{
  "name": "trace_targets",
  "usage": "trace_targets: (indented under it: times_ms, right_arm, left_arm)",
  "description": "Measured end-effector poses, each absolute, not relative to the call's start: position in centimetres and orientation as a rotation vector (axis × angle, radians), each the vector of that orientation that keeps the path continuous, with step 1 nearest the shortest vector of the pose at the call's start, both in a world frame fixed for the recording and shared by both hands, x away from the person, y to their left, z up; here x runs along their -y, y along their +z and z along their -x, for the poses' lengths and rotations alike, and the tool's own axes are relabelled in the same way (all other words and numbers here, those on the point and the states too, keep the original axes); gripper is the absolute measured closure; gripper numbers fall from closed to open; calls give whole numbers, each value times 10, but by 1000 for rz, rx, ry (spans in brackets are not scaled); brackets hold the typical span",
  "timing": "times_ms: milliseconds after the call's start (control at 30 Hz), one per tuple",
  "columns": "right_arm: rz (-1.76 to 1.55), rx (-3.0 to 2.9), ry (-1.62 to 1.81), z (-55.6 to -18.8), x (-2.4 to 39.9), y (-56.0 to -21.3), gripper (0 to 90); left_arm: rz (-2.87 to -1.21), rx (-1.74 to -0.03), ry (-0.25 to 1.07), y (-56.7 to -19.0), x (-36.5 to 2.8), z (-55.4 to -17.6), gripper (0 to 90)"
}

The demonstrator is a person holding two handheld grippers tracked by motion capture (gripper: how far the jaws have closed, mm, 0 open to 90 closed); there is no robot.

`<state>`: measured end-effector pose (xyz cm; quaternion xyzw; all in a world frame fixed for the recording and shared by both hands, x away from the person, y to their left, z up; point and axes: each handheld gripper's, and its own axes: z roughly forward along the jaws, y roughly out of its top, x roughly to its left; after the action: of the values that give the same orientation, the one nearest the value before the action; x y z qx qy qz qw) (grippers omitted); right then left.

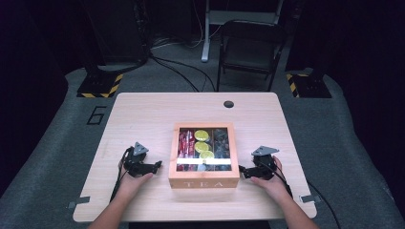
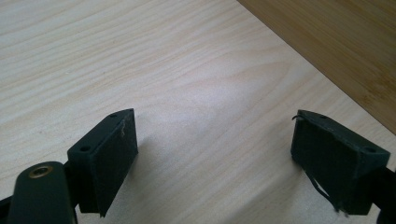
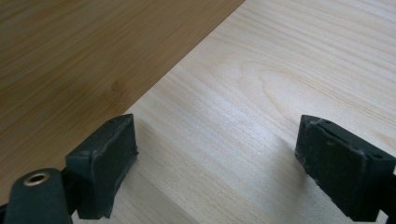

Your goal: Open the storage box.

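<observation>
A square wooden tea box with a glass-paned lid (image 1: 204,155), marked TEA on its front wall, is seen near the middle of the pale wooden table (image 1: 143,114), somewhat toward the person's edge. Through the pane, three rows of contents can be made out: red packets at the left, yellow-green ones in the middle and dark ones at the right, though what they are cannot be told at this distance. The lid appears to be closed.

The box is flanked by the two grippers. The left gripper (image 1: 155,165) is held just beside the box's left wall and is pointed toward it; the right gripper (image 1: 243,170) is held just beside the right wall and is likewise aimed inward. Neither is clearly nearer, and neither is seen touching the box.

In the left gripper view, the jaws of the left gripper (image 2: 212,144) are spread wide, with only bare table between them and the box's wall at the upper right. In the right gripper view, the right gripper (image 3: 217,149) is spread as wide, nothing is held, and the box's wall is seen at the upper left.

The coming move is judged to be an inward approach from both sides.
</observation>
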<state>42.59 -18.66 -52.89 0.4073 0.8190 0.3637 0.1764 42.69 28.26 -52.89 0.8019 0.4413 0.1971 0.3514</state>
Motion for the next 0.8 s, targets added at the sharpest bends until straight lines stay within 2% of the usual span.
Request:
trace_targets:
  times_ms: [433,800]
  right_arm:
    - [-1153,-2319,1029,-426,187,-529,124]
    - [-1149,-2315,1032,-425,191,-528,194]
  left_arm:
    - [-2075,-1141,513,-529,-283,-427,148]
    - [-2072,-1146,511,-529,-282,-427,150]
